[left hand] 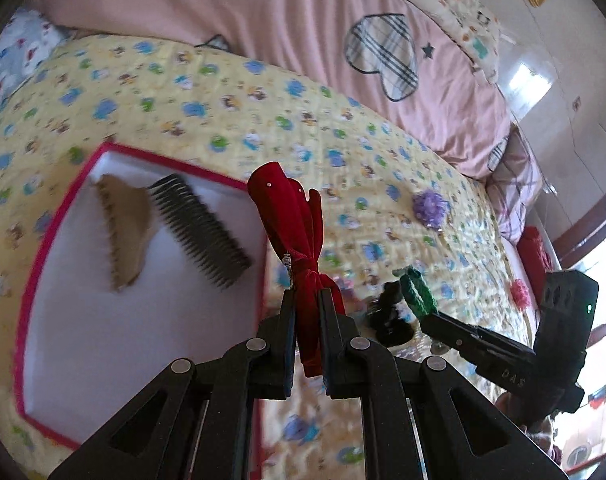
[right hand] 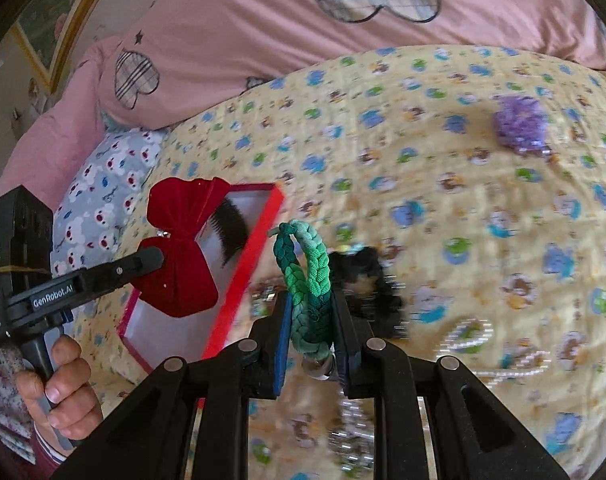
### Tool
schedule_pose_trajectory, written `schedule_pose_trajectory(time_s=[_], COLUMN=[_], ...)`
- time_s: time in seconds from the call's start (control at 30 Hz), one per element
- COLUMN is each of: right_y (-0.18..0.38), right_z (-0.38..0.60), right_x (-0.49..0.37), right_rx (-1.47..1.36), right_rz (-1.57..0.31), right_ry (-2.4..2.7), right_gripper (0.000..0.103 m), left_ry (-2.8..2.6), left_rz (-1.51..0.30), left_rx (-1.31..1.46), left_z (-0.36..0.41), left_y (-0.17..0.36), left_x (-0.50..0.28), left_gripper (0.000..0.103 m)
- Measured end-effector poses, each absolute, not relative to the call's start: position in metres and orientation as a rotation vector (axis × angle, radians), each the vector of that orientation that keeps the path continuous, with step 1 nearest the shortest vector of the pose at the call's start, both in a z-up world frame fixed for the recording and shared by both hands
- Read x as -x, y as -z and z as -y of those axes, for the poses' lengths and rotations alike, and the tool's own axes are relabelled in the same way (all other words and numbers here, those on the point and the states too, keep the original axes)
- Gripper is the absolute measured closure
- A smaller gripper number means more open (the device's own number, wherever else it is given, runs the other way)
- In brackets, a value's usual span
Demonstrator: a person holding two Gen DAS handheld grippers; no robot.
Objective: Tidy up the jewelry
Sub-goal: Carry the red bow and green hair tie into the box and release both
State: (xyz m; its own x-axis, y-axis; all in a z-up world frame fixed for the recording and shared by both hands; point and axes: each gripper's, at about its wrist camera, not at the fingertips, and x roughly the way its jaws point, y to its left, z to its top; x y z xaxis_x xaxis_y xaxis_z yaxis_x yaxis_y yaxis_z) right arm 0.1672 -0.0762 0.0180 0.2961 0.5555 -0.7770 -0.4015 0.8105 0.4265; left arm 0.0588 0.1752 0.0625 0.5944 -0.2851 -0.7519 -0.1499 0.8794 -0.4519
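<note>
My left gripper (left hand: 306, 300) is shut on a red velvet bow (left hand: 293, 216), held above the right edge of a red-rimmed box (left hand: 39, 240) with a white inside. In the box lie a tan comb (left hand: 125, 228) and a dark comb (left hand: 201, 232). My right gripper (right hand: 311, 312) is shut on a green braided hair band (right hand: 307, 276) that loops up between its jaws. In the right wrist view the left gripper (right hand: 153, 258) holds the red bow (right hand: 179, 256) over the box (right hand: 247, 264). The right gripper (left hand: 417, 300) with the green band (left hand: 417, 290) shows in the left wrist view.
A purple hair piece (left hand: 429, 208) and a black fuzzy hair piece (right hand: 367, 288) lie on the yellow patterned quilt (left hand: 223, 112). Sparkly beaded pieces (right hand: 469, 334) lie at the lower right. A pink duvet (left hand: 263, 4) lies behind. A hand (right hand: 59, 392) grips the left gripper's handle.
</note>
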Motion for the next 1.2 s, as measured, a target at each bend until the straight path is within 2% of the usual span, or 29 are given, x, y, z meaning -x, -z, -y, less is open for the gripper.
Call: schedule_pose_trajectory(time_s=[0.3,0.6,1.2], right_y=[-0.009,0.011,0.054], right_z=[0.013,-0.042,-0.095], right_x=[-0.163,-0.164,-0.19], right_rx=[-0.165,-0.167,-0.087], right_rz=[-1.126,-1.156,-1.224], right_ry=[-0.744,-0.782,-0.77], right_gripper=[0.084,0.083,0.079], left_ry=[0.001,-0.053,-0.104], left_rz=[-0.935,-0.933,-1.002], left_rx=[0.542,0.577,0.695], left_z=[-0.22,-0.257,-0.313], left_y=[-0.067,-0.059,0.009], left_x=[-0.021,-0.015,-0.056], left_gripper=[0.094,0.094,0.094])
